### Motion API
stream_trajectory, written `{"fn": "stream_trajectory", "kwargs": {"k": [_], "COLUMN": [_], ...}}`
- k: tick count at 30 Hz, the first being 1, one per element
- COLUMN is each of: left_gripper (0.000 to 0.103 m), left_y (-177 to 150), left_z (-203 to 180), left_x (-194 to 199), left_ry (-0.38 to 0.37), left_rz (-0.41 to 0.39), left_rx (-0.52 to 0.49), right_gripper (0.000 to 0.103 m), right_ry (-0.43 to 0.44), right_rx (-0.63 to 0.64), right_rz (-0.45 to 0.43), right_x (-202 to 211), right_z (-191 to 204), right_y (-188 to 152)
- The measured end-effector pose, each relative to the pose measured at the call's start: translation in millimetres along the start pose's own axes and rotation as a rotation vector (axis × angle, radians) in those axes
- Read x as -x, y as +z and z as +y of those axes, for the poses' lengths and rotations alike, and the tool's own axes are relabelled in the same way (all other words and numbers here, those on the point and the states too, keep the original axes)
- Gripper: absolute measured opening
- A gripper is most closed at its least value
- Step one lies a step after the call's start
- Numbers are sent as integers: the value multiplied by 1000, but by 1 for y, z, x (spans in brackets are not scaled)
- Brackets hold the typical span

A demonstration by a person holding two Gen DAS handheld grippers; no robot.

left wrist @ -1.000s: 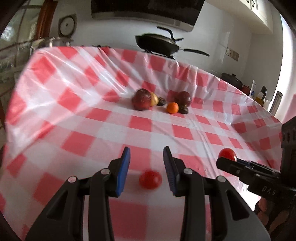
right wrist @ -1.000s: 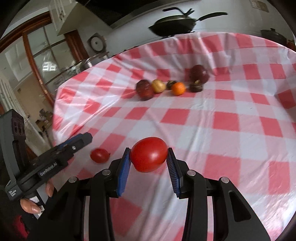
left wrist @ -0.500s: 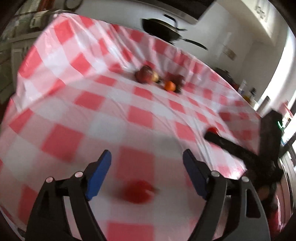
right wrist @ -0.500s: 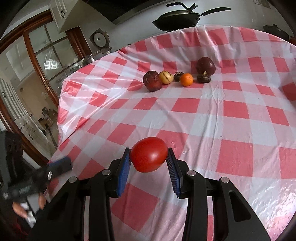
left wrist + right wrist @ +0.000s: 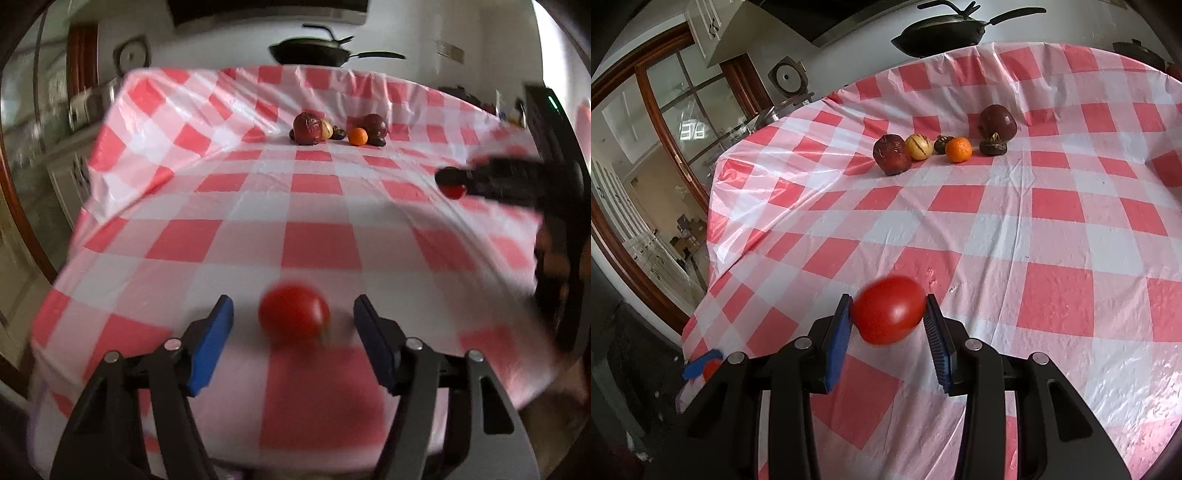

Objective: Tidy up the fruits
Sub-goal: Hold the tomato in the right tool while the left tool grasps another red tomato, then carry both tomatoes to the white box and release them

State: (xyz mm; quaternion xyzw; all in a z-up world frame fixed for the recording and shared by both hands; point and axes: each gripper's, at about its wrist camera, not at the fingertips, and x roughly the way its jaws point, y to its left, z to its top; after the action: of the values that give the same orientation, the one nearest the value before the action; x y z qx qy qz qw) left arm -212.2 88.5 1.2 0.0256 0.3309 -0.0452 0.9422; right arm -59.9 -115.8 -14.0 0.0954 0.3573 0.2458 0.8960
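Red-and-white checked plastic tablecloth [image 5: 1052,206] covers the table in both wrist views. Right gripper [image 5: 888,312], at 6 o'clock in the right wrist view, is clamped on a large red tomato [image 5: 888,310], both blue pads pressing its sides, above the cloth. Left gripper [image 5: 293,317], at 6 o'clock in the left wrist view, stands apart around a smaller red tomato [image 5: 293,320] lying on the cloth near the table's front edge; its jaws have just been closing, with gaps on both sides of the fruit. Far group, toward 12 o'clock: two dark red fruits [image 5: 892,153] [image 5: 997,120], a yellow striped fruit [image 5: 919,146] touching the first, an orange [image 5: 958,149], and two small dark brown fruits [image 5: 993,147] [image 5: 942,143]. A black wok [image 5: 942,35] sits beyond the table.
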Motion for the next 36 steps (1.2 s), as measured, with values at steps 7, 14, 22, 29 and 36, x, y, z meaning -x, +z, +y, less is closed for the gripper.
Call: {"fn": "stream_trajectory", "kwargs": {"k": [7,14,22,29,36], "left_gripper": [60,66,39,38,38], "left_y": [2,17,29,24,17], "left_z": [8,3,-4,7,31], "left_x": [-3,-17,-28,-20,-8], "left_ry": [-21,-37,-39,-76,-89], "left_rz": [-28,18,25,16,-22], "left_rx": [15,2,40,89,148], "right_gripper": [40,43,49,49,34], "right_ry": [7,-4,-133,-209,-232], "right_rx": [19,12,64,168,206], "right_rz": [5,20,58,143,145], "right_x": [0,-2,-12,-37,-43], "right_z": [4,1,4,19,31], "right_y": [-1,-3,1,3,3]}}
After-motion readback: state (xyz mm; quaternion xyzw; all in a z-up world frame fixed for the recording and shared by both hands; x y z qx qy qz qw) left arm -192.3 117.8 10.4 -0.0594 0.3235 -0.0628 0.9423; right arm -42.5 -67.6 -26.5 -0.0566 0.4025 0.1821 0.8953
